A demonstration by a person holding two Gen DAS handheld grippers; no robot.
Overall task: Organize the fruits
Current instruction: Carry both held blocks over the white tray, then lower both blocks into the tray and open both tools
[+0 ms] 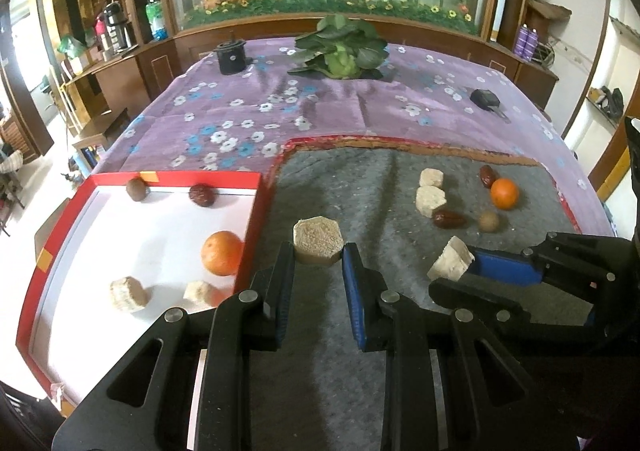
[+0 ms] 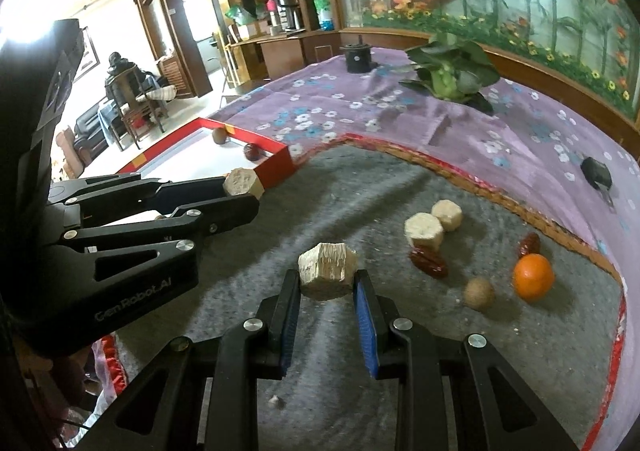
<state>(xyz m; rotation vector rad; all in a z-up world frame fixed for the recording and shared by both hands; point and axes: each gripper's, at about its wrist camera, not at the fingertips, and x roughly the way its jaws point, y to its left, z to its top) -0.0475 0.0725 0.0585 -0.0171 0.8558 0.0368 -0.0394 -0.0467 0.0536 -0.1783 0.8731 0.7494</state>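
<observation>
My left gripper (image 1: 319, 257) is shut on a beige hexagonal cake (image 1: 316, 240) above the grey mat, just right of the red-rimmed white tray (image 1: 168, 229). It also shows in the right wrist view (image 2: 242, 187). My right gripper (image 2: 327, 283) is shut on another beige cake (image 2: 327, 271); it shows in the left wrist view (image 1: 456, 267) too. On the mat lie two cakes (image 2: 424, 231), two red dates (image 2: 430, 263), a brown nut (image 2: 479, 292) and an orange (image 2: 533, 277). The tray holds an orange (image 1: 221, 253), two cakes (image 1: 128, 293), a date (image 1: 202, 195) and a nut (image 1: 137, 189).
The grey mat (image 1: 360, 187) lies on a purple flowered cloth (image 1: 320, 103). A leafy green plant (image 1: 344, 47), a black cylinder (image 1: 231, 57) and a small black object (image 1: 485, 98) stand further back. A wooden cabinet with a flower mural runs behind the table.
</observation>
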